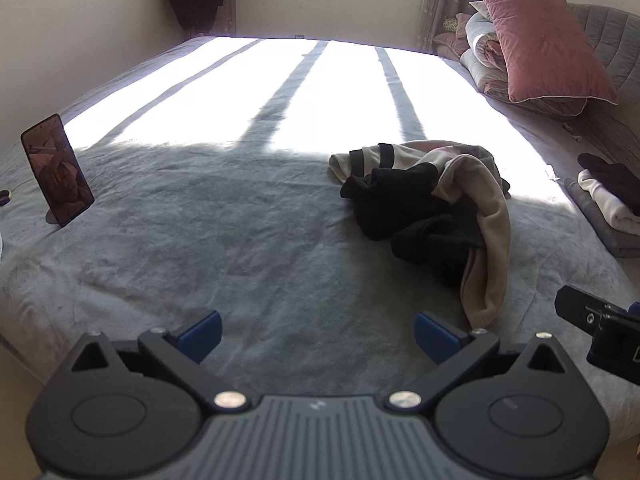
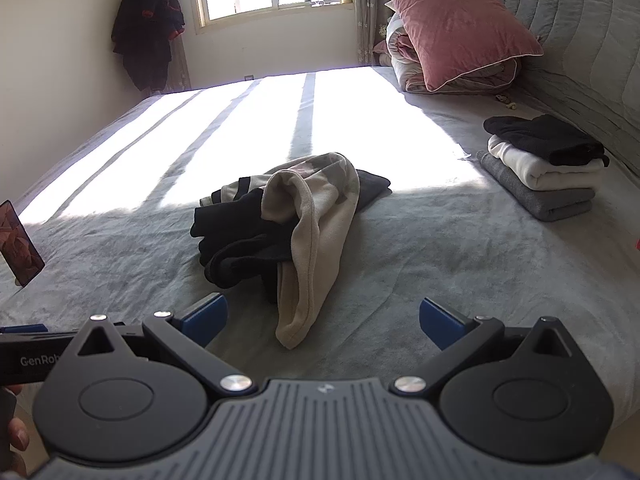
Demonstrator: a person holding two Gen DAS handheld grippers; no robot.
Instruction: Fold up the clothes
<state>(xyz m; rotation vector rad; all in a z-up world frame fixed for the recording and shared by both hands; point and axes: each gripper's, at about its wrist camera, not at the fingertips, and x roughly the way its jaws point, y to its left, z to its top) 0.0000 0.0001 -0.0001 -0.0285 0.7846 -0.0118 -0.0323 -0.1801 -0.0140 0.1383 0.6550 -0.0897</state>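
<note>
A crumpled heap of clothes (image 1: 432,208) (image 2: 288,220), beige fleece over black garments, lies on the grey bed (image 1: 224,240) (image 2: 460,248). My left gripper (image 1: 318,334) stands open near the bed's front edge, left of the heap, with nothing between its blue pads. My right gripper (image 2: 322,322) is open too, and the beige tip of the heap lies just beyond its fingers, untouched. The right gripper's body shows at the right edge of the left wrist view, and the left gripper's body at the left edge of the right wrist view.
A stack of three folded garments (image 2: 544,168) (image 1: 612,204), black on white on grey, sits at the right by the headboard (image 2: 580,52). A pink pillow (image 2: 452,20) rests on rolled quilts. A phone (image 1: 58,170) stands propped at the left. A dark coat (image 2: 146,28) hangs in the corner.
</note>
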